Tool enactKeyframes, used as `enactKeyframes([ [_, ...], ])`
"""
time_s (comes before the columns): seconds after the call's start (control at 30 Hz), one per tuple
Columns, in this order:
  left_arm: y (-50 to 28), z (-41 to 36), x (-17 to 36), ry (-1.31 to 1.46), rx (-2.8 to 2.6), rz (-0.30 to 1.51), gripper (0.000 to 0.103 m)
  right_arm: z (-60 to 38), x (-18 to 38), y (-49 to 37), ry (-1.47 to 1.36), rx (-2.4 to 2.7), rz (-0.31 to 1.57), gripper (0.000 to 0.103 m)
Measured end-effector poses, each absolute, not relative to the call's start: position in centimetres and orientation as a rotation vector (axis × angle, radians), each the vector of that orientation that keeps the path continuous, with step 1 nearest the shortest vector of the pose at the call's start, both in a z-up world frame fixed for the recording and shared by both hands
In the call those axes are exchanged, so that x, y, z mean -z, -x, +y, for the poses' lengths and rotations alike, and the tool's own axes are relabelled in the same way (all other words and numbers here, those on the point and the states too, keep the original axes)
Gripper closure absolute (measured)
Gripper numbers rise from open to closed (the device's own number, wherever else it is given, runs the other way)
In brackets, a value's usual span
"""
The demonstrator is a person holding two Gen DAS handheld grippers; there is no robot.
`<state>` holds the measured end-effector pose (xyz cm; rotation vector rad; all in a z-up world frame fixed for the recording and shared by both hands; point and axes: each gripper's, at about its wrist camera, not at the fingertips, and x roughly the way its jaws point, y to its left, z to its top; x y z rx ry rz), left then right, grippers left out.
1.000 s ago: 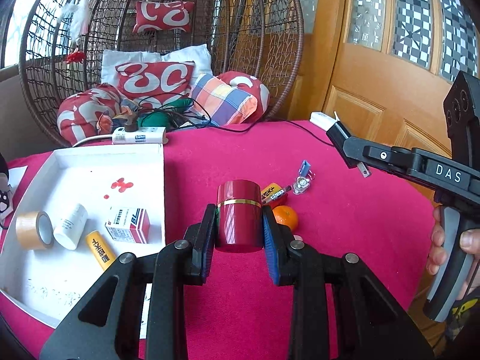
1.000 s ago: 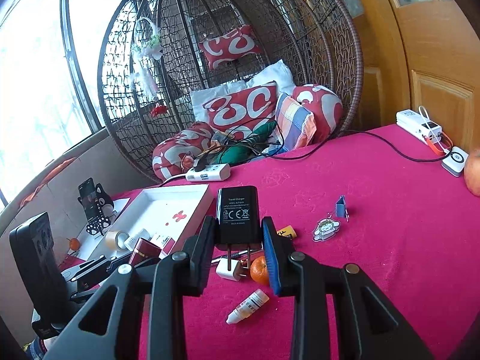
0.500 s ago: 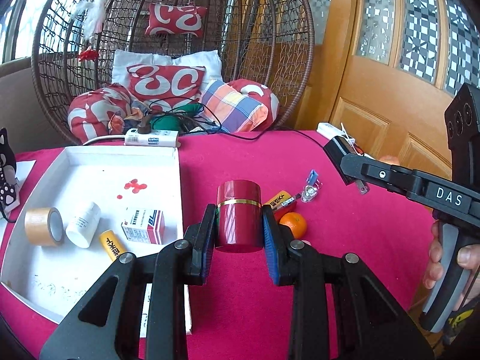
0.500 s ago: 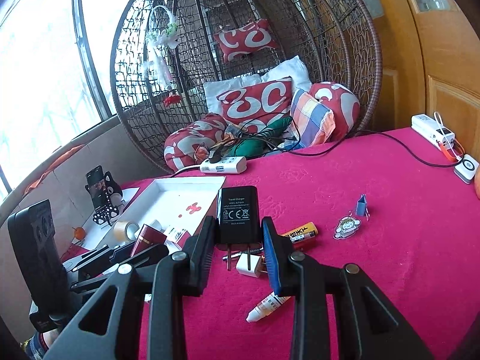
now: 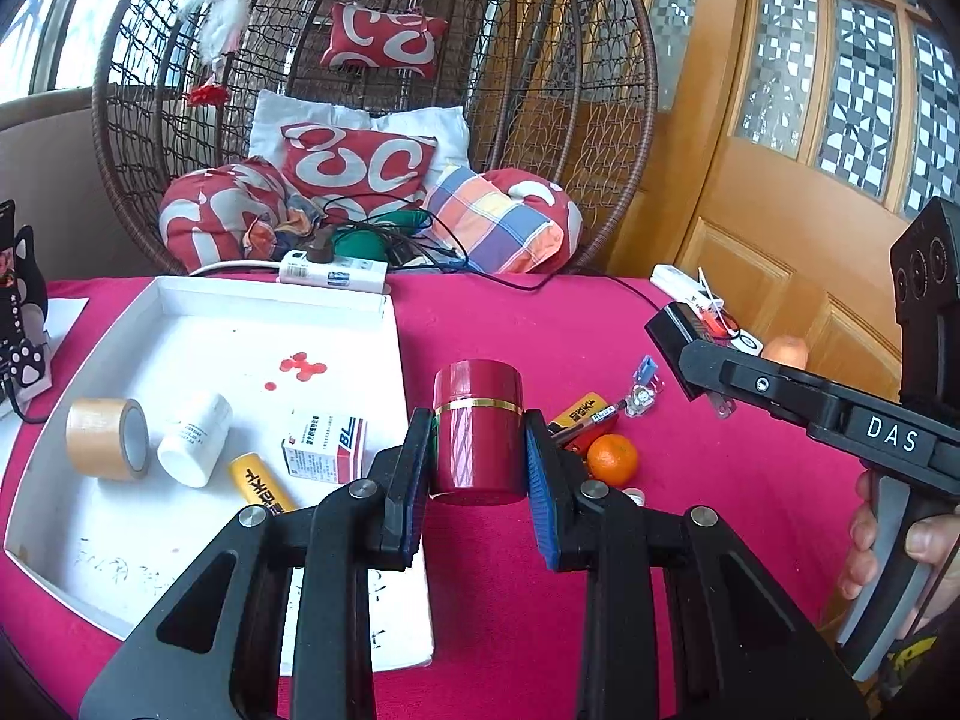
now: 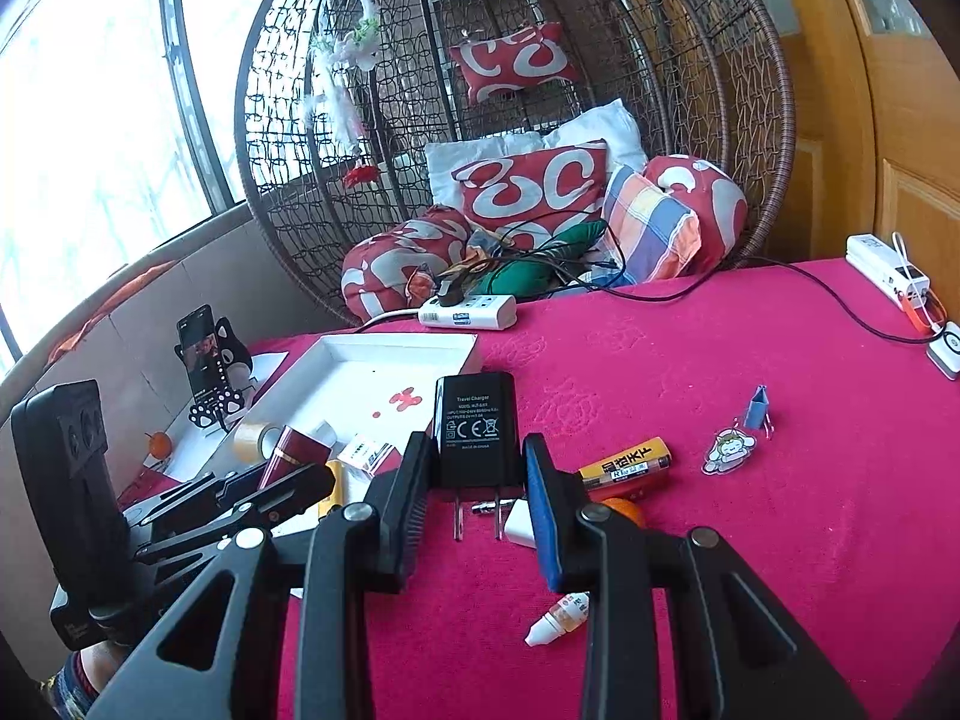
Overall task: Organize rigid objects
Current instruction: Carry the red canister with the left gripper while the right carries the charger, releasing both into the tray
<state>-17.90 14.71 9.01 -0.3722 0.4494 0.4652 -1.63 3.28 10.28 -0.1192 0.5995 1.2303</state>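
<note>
My left gripper (image 5: 478, 471) is shut on a dark red cylindrical canister (image 5: 477, 429) with a gold band, held upright just right of the white tray (image 5: 264, 291). My right gripper (image 6: 477, 477) is shut on a black travel charger (image 6: 475, 429), prongs pointing down, held above the red tablecloth. The tray holds a tape roll (image 5: 108, 439), a white bottle (image 5: 195, 447), a yellow battery (image 5: 259, 483) and a small medicine box (image 5: 327, 447). The right gripper with the charger also shows in the left wrist view (image 5: 684, 339).
On the cloth lie a tangerine (image 5: 612, 459), a yellow battery (image 6: 627, 468), a white plug (image 6: 521, 523), a dropper bottle (image 6: 558, 618), a keychain charm (image 6: 729, 450) and a blue clip (image 6: 756, 408). A power strip (image 6: 468, 311) and wicker chair stand behind.
Both grippers have shifted leftward toward the tray, each keeping its object. The tray now appears closer to the centre in both views.
</note>
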Motion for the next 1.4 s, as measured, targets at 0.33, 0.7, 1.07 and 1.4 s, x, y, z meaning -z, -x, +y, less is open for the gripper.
enactKeyframes([
  [0.33, 20.0, 17.5, -9.6, 0.401, -0.524, 0.422, 0.075, 6.2, -10.6, 3.2, 0.175, -1.269, 0.598, 0.073],
  [0.7, 23.7, 24.8, -10.6, 0.456, -0.668, 0.381, 0.075, 11.0, -11.0, 4.5, 0.21, -1.341, 0.63, 0.073],
  [1.07, 23.4, 31.1, -8.4, 0.588, -0.709, 0.415, 0.075, 16.7, -7.6, 5.8, 0.236, -1.376, 0.781, 0.073],
  [1.4, 21.4, 31.6, -6.3, 0.594, -0.75, 0.482, 0.075, 22.5, -4.9, 6.8, 0.314, -1.337, 0.784, 0.072],
])
